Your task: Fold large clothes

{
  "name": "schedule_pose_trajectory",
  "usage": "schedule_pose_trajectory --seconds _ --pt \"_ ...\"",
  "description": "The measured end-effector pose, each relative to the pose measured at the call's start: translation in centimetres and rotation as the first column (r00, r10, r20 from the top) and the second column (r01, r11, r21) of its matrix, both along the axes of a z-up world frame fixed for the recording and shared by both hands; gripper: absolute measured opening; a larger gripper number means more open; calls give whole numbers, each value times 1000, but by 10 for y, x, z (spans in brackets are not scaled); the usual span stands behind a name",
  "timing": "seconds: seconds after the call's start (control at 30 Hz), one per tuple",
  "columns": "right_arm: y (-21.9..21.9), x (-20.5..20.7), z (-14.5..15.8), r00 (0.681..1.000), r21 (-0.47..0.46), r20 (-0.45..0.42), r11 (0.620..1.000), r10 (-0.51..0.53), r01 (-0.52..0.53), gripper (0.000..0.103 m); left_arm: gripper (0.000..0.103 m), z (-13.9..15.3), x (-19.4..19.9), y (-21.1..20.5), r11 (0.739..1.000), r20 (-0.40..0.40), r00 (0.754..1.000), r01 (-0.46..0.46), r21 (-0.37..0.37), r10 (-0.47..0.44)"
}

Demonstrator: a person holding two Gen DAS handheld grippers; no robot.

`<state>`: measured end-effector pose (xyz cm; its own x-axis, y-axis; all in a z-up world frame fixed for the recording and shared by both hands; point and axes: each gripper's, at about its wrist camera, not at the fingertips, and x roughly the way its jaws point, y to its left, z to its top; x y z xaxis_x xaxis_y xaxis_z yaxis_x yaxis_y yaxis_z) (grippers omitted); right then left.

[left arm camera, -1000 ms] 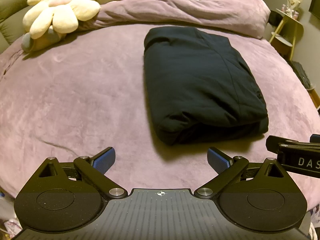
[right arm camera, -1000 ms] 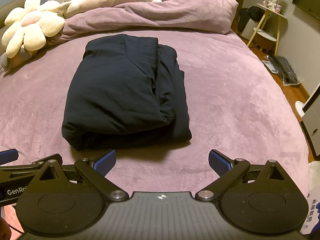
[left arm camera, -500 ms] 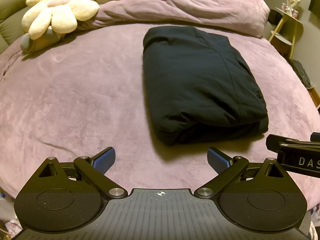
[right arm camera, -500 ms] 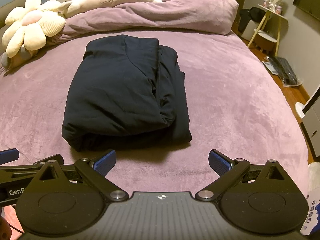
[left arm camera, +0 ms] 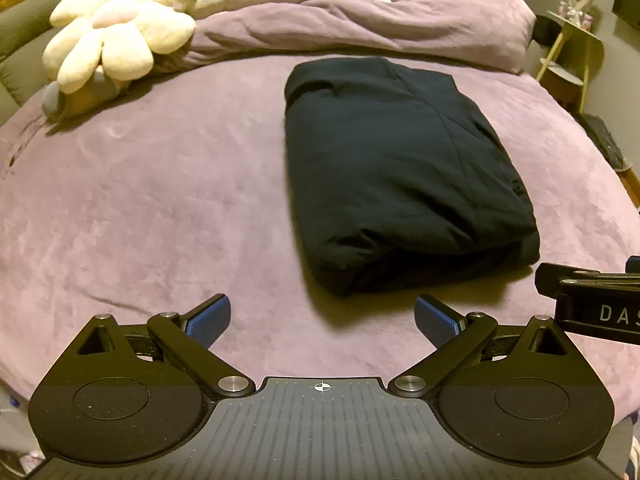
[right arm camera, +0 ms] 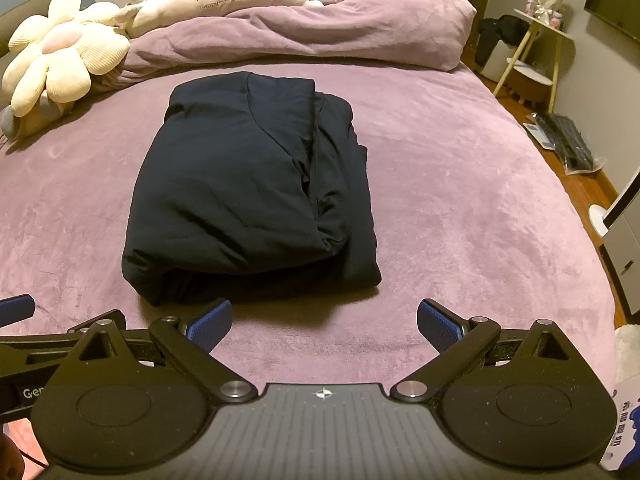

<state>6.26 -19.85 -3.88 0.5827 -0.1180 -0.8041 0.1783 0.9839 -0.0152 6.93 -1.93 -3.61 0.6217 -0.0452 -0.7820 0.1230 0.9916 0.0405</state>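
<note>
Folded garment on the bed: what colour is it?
The folded garment is plain dark navy, almost black; clearest in the right wrist view.

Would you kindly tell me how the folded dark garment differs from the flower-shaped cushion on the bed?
The dark garment is navy-black; the flower cushion is cream with a pink centre. The garment lies flat, folded into a compact rectangle mid-bed; the cushion spreads rounded petals, propped at the far left edge by the rumpled duvet. Both rest on the purple bed cover.

Matte black grippers, blue pads

Left gripper (left arm camera: 323, 316) and right gripper (right arm camera: 325, 320) match: ribbed blue fingertips (right arm camera: 210, 323) on black linkage arms, silver pivot screws (right arm camera: 234, 389), round discs either side, a grey ribbed plate with a crosshair mark behind the fingers.
</note>
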Motion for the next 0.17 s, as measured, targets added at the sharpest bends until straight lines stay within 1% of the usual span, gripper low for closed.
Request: schedule_pose_trajectory --seconds 0.17 --pt "0 -1 0 1000 -2 1 1000 -2 2 99 101 0 0 -1 1000 2 1000 0 14 0"
